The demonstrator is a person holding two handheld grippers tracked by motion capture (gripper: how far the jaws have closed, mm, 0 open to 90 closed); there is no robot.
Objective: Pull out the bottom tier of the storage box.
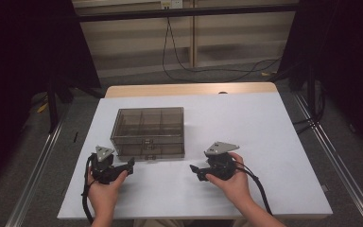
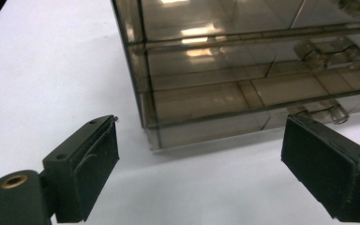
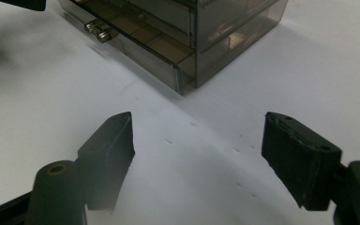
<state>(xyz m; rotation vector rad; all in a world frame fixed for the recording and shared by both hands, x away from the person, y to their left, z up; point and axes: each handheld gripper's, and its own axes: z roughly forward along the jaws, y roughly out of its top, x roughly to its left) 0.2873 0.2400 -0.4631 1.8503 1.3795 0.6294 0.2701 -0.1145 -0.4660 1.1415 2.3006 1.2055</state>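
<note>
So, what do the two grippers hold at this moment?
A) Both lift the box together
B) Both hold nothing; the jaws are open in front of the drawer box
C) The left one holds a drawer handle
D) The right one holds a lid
B: the left gripper and the right gripper have open jaws with nothing between them, just short of the smoky transparent drawer box on the white table.

Box at the centre, a claw at each lower corner of it

In the high view the box [image 1: 149, 132] sits on the surface [image 1: 246, 123] a little left of the frame's middle. The left claw [image 1: 128, 166] lies at lower left, just below the box's front left corner; the right claw [image 1: 194, 171] lies at lower centre-right, below and right of the box, apart from it.
</note>
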